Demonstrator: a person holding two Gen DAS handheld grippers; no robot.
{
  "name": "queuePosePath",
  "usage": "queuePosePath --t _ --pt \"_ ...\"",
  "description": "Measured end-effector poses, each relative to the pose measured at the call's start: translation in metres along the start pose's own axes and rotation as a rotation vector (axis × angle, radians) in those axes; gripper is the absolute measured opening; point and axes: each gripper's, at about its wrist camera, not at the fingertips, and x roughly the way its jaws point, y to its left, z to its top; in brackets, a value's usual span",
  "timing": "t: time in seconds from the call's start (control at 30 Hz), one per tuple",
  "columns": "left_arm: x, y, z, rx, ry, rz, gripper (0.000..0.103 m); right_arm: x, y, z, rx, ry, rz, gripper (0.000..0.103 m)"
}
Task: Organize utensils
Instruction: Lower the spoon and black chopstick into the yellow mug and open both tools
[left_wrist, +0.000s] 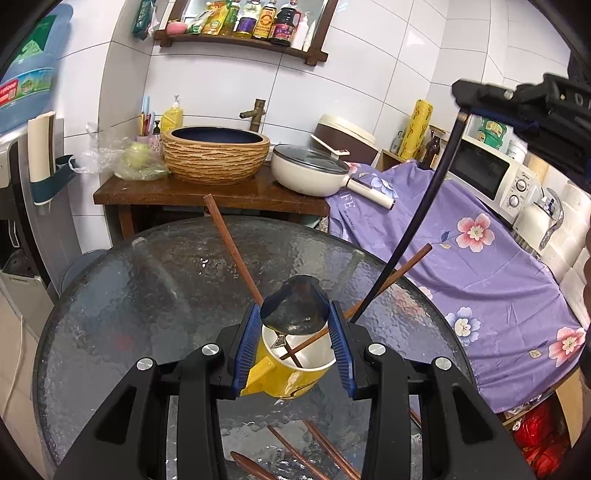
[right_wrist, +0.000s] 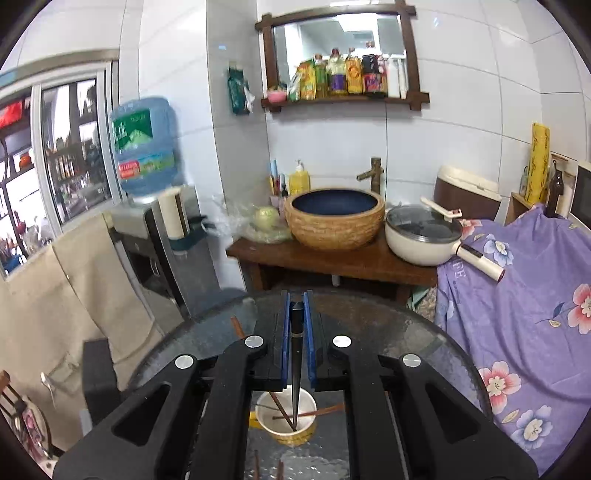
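Two brown chopsticks (left_wrist: 236, 254) already in the yellow mug (left_wrist: 291, 373); right gripper (right_wrist: 297, 306) jaws clamped on a black chopstick (right_wrist: 296, 354) going in, left gripper (left_wrist: 295, 325) jaws clamped on a metal spoon (left_wrist: 295, 306), several chopsticks (left_wrist: 321, 450) still on the counter (left_wrist: 110, 295)

**A cramped home kitchen corner**

White tiles are covering the walls, and a wooden shelf (right_wrist: 345, 100) is carrying bottles of sauce and oil. A vessel sink (right_wrist: 334, 218) with a brass tap (right_wrist: 372, 173) is sitting on a wooden counter beside a lidded pan (right_wrist: 423, 236). A rice cooker (left_wrist: 347, 138), a microwave (left_wrist: 491, 173) and a water dispenser bottle (right_wrist: 146, 147) are standing around a glass table (left_wrist: 129, 295).
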Motion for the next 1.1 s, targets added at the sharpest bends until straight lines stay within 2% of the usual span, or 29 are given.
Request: queuePosePath --t 0.37,0.57,0.6,0.63,0.67,0.7,0.73,0.83,0.93,1.0,1.1 --pt "0.017 0.002 -0.013 -0.007 0.034 0.011 0.037 0.049 -0.007 -0.054 0.002 0.114 -0.019 0.008" --pt "0.022 0.002 -0.021 0.007 0.037 0.018 0.037 0.057 -0.012 -0.067 0.015 0.118 -0.025 0.008" --pt "0.022 0.003 -0.022 0.006 0.036 0.019 0.041 0.056 -0.014 -0.069 0.017 0.113 -0.032 0.009" --pt "0.021 0.003 -0.023 0.003 0.035 0.019 0.044 0.055 -0.014 -0.07 0.017 0.111 -0.035 0.014" --pt "0.02 0.004 -0.024 0.0 0.032 0.024 0.051 0.054 -0.016 -0.071 0.023 0.108 -0.035 0.019" --pt "0.018 0.004 -0.026 0.001 0.023 0.03 0.057 0.052 -0.018 -0.073 0.034 0.098 -0.031 0.038" --pt "0.017 0.004 -0.027 0.004 0.017 0.03 0.059 0.048 -0.02 -0.074 0.047 0.078 -0.029 0.052" --pt "0.006 0.007 -0.032 -0.002 -0.009 0.034 0.062 0.034 -0.023 -0.078 0.056 0.03 -0.038 0.053" --pt "-0.008 0.017 -0.041 -0.044 -0.04 0.032 0.07 0.02 -0.022 -0.086 0.057 0.009 -0.033 0.053" --pt "-0.019 0.021 -0.052 -0.052 -0.055 0.045 0.076 0.009 -0.017 -0.1 0.018 0.0 -0.043 0.053" --pt "-0.034 0.019 -0.073 -0.035 -0.065 0.075 0.08 -0.004 -0.011 -0.129 -0.006 0.015 -0.039 0.053"
